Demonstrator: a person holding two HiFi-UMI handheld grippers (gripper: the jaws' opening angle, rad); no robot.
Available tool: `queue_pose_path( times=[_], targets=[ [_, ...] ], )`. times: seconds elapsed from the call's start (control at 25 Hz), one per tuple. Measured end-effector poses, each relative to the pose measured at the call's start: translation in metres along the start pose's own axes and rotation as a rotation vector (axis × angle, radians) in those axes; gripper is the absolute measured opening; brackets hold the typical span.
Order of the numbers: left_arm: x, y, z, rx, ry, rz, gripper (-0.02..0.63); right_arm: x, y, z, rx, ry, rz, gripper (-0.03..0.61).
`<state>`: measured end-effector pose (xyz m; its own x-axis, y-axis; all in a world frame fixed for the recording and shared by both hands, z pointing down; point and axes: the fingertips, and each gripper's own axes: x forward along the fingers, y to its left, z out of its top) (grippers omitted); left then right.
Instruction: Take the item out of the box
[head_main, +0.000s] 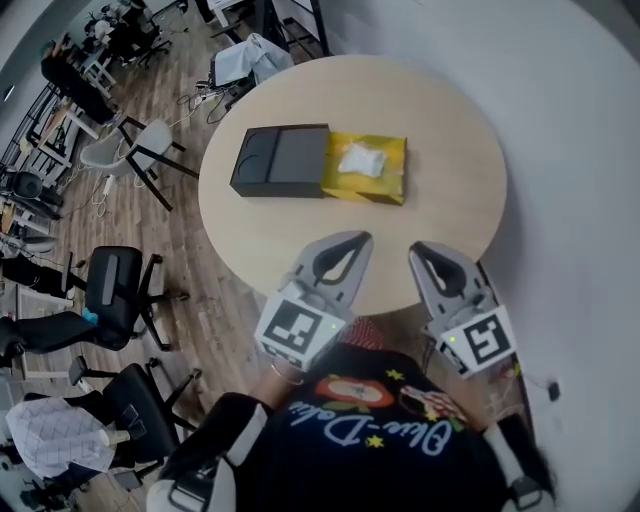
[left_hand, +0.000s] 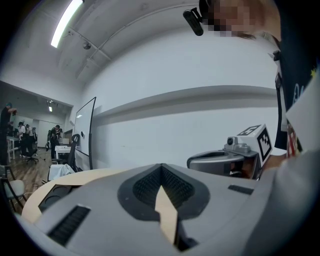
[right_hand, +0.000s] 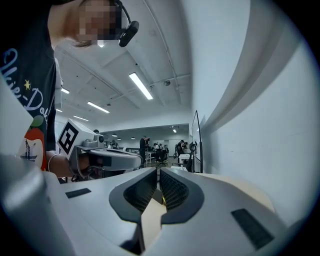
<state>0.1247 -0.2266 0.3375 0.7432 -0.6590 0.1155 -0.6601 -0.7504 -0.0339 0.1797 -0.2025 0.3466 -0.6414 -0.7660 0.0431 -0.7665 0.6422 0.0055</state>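
Observation:
A black box sleeve (head_main: 278, 162) lies on the round wooden table (head_main: 440, 120), with its yellow inner tray (head_main: 388, 182) slid out to the right. A white packet (head_main: 362, 160) rests in the tray. My left gripper (head_main: 355, 240) hovers over the table's near edge, shut and empty, a good way short of the box. My right gripper (head_main: 422, 250) is beside it, also shut with nothing in it. In the left gripper view the left gripper (left_hand: 161, 169) has its jaws meeting. In the right gripper view the right gripper (right_hand: 159, 172) has its jaws meeting as well.
Black office chairs (head_main: 120, 290) and a white chair (head_main: 140, 150) stand on the wood floor left of the table. A white wall (head_main: 560, 120) runs along the right. People work at desks (head_main: 90, 60) far off at upper left.

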Motion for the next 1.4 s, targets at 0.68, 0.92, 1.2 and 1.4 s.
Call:
queue_pose_path(
  times=[0.68,0.92,1.2,1.4],
  targets=[
    [0.043,0.085,-0.024,-0.075,0.027,0.11,-0.012,0.095,-0.054,-0.015,-0.032,0.086,0.087,-0.002],
    [0.051,0.113,-0.03,-0.105,0.028,0.145,-0.012,0.123,-0.066,-0.022,-0.054,0.126,0.111,-0.002],
    [0.061,0.134,-0.04,-0.112,0.043,0.15,-0.012,0.15,-0.076,-0.037,-0.091,0.192,0.128,0.0],
    [0.065,0.145,-0.05,-0.126,0.05,0.15,-0.012,0.171,-0.083,-0.05,-0.12,0.238,0.147,0.002]
  ],
)
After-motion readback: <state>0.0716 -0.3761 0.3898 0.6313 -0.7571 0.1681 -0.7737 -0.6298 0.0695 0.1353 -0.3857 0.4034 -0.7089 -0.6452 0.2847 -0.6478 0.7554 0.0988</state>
